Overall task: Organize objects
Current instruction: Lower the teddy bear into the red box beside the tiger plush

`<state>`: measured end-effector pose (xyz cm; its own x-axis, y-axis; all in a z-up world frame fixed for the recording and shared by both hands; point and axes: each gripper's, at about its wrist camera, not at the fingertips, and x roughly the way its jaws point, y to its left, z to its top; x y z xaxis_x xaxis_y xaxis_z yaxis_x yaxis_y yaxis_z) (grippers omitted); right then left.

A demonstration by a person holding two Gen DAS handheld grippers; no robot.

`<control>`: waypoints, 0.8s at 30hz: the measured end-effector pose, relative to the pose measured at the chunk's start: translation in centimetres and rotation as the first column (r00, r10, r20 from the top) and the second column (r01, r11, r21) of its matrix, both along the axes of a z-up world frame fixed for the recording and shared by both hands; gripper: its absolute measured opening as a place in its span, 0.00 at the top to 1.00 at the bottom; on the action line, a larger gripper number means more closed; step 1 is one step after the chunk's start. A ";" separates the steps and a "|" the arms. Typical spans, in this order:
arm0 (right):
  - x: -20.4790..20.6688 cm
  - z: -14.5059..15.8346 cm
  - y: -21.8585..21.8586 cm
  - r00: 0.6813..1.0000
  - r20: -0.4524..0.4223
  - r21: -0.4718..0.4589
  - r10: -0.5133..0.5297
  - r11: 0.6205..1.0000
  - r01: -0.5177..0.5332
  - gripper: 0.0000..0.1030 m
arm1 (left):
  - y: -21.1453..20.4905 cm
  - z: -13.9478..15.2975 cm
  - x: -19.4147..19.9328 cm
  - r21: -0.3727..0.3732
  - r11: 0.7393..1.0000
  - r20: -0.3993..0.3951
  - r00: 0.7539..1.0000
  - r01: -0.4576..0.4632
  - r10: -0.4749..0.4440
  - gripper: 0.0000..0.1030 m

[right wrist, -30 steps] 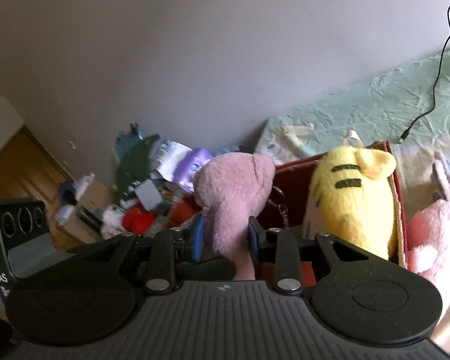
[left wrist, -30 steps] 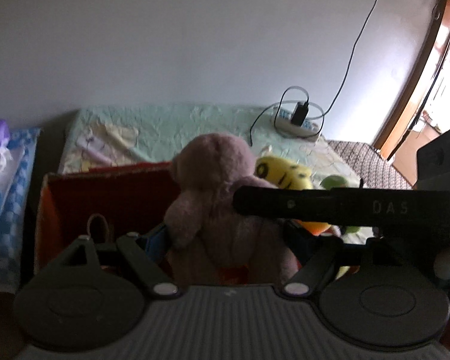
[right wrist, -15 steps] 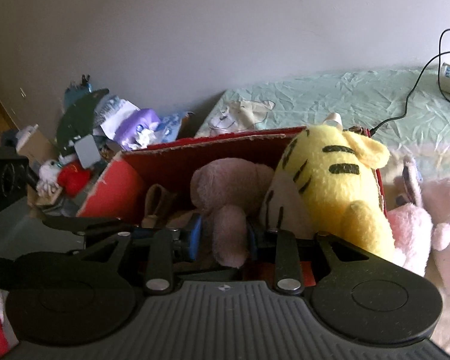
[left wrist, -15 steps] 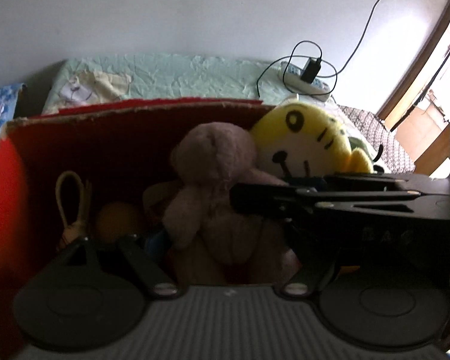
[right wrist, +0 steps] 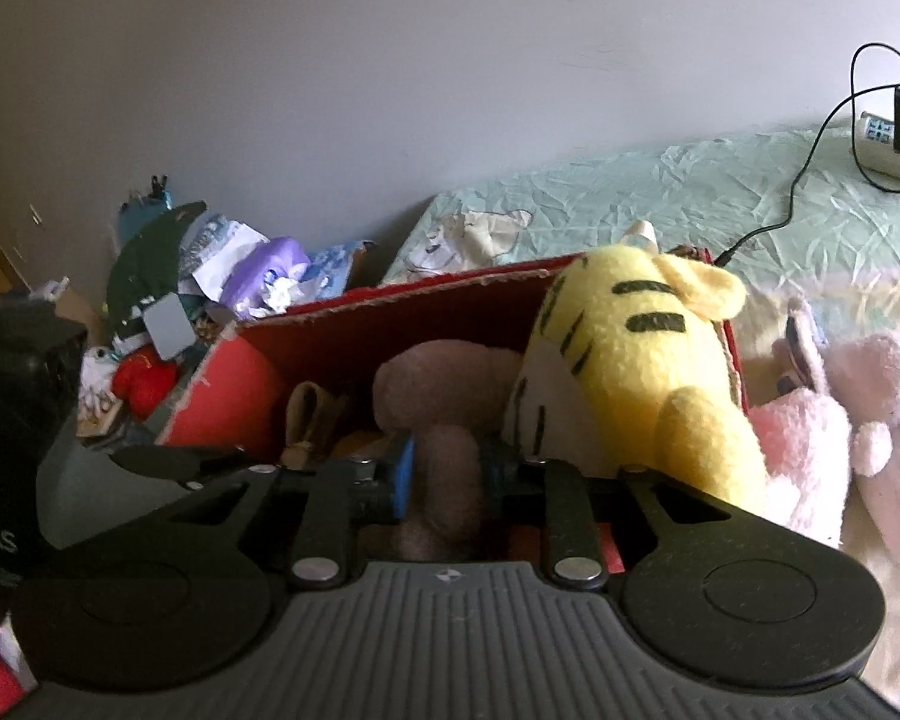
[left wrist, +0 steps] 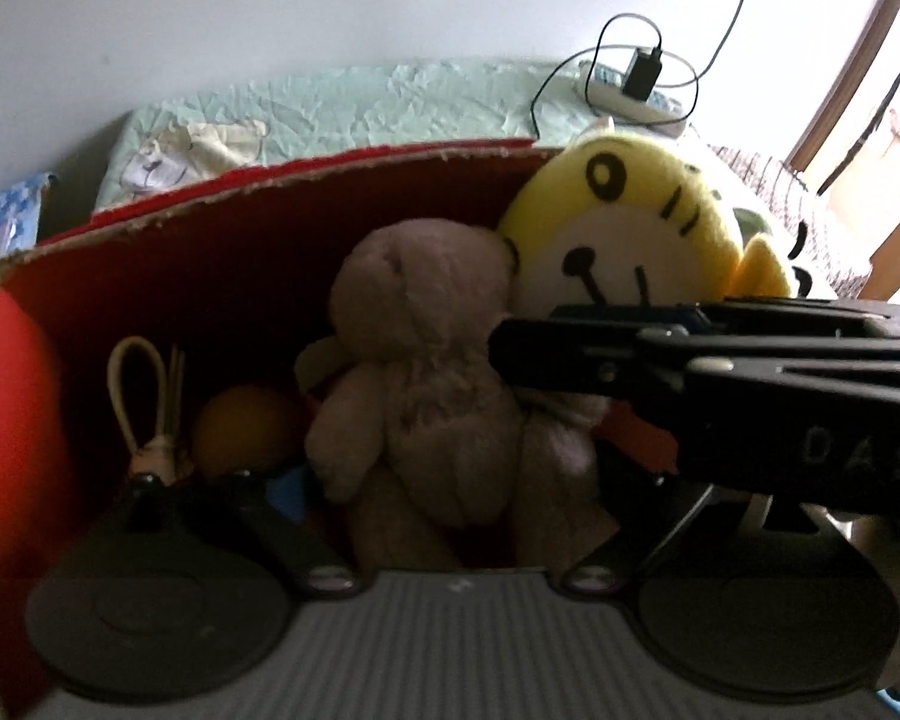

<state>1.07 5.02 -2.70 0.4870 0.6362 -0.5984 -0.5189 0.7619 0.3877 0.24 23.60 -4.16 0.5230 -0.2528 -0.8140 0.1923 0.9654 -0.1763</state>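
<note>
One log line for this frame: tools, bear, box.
left tool: open, jaws just widened around pink bear | right tool: shut on pink bear, just closed | bear: inside red box, beside yellow tiger plush

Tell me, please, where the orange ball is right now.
In the left wrist view, the orange ball lies inside the red box, left of the brown bear.

Left gripper (left wrist: 450, 516): matte black linkage arms with silver pivot screws, two round black discs either side of a grey ribbed centre plate bearing a small mark. Right gripper (right wrist: 447, 474): same black build, silver pivot screws, dark ribbed plate with a small round emblem, blue pads (right wrist: 401, 474) inside the fingers. Its black body carries pale raised letters "DAS", visible in the left wrist view.
</note>
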 end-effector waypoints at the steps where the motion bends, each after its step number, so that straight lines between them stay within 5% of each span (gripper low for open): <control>1: -0.1 -0.1 0.1 1.000 0.007 -0.008 -0.001 1.000 0.001 0.81 | -0.1 0.0 0.0 0.009 1.000 -0.005 1.000 -0.001 0.001 0.09; 24: -0.7 -1.0 -0.4 0.999 0.023 0.018 -0.028 0.999 0.027 0.83 | -1.2 -0.4 0.6 0.105 0.994 -0.057 0.998 0.005 0.001 0.07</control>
